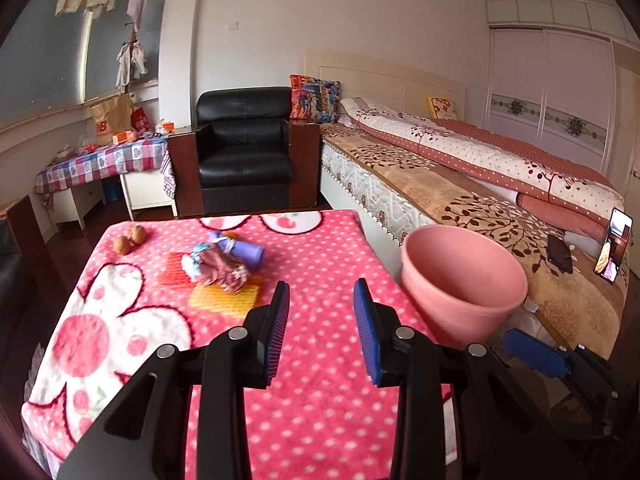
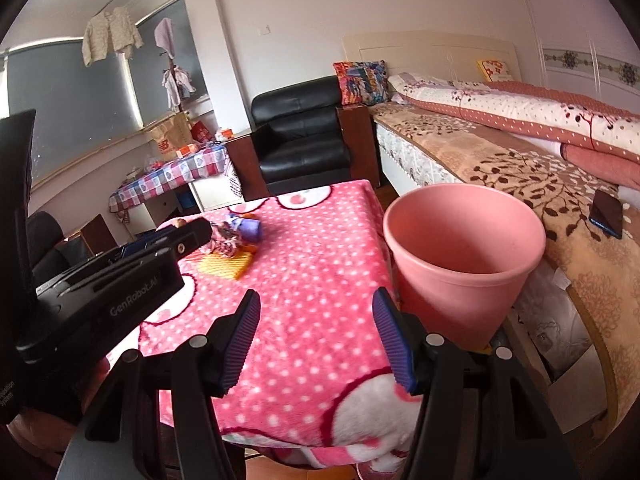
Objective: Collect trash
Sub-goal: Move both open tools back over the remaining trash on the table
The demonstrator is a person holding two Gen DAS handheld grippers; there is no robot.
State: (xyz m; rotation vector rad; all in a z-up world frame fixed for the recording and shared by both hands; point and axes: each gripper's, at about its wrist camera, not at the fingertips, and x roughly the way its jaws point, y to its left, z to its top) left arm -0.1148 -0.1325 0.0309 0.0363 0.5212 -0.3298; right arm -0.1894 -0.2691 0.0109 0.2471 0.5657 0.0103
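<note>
Left gripper [image 1: 321, 330] and right gripper [image 2: 316, 342] both hover over the near part of the surface [image 1: 320, 420], jaws apart with nothing between them. Beyond the left gripper and slightly to its left lies the trash: a crumpled wrapper bundle [image 1: 218, 266] touching a purple roll [image 1: 240, 250] over a yellow piece [image 1: 224, 300], with two walnuts [image 1: 130, 240] farther left. A pink bin [image 2: 464, 256], its inside seemingly bare, stands ahead and right of the right gripper, between surface and bed [image 2: 520, 168].
</note>
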